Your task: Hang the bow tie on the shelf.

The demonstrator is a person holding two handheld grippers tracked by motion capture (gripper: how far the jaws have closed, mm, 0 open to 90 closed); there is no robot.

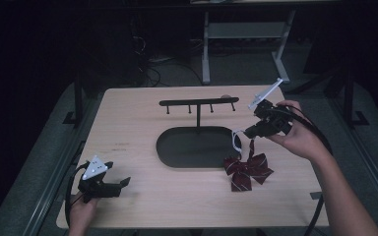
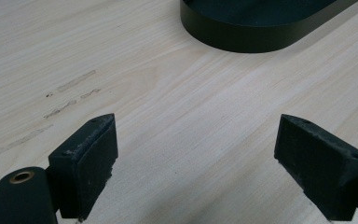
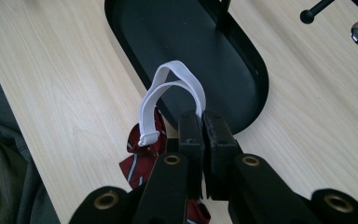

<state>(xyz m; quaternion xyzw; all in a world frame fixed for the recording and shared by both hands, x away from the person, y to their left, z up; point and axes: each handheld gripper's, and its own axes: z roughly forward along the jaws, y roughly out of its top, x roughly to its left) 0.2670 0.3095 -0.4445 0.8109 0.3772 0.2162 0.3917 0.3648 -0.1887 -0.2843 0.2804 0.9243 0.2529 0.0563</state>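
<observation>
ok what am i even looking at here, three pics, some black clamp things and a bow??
These are three cameras at one moment. A person sits at a wooden table holding a hand-held gripper in each hand; there is no robot arm.

The high view looks down from above. The left gripper rests low near the table's near left corner. The right gripper is held up at the right.

The other two pictures come from cameras riding on the grippers, looking along their black jaws. In the left gripper view the jaws stand wide apart with bare wood between them. In the right gripper view the jaws are shut on the white elastic strap of a dark red striped bow tie, which lies beside a black oval tray. A black hook rack stands on that tray.
</observation>
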